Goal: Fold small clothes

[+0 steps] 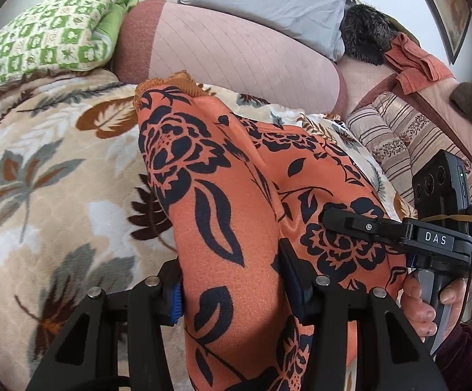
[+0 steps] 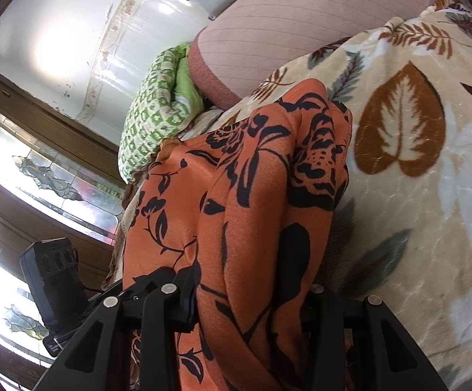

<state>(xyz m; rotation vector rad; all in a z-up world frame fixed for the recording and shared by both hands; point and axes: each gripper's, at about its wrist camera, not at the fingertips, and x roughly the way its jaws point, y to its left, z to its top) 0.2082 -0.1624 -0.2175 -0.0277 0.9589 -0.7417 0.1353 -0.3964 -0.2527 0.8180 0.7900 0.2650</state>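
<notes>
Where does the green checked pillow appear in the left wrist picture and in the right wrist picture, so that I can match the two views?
Left wrist view: the green checked pillow lies at the upper left, above the leaf-print blanket.
Right wrist view: the pillow is left of centre, beside the window.
Shared landmark: the pink quilted cushion next to the pillow in both views.

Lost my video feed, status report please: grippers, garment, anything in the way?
Left gripper and right gripper both shut on orange floral garment. Garment bunched, draped over leaf blanket. Nothing in the way.
</notes>
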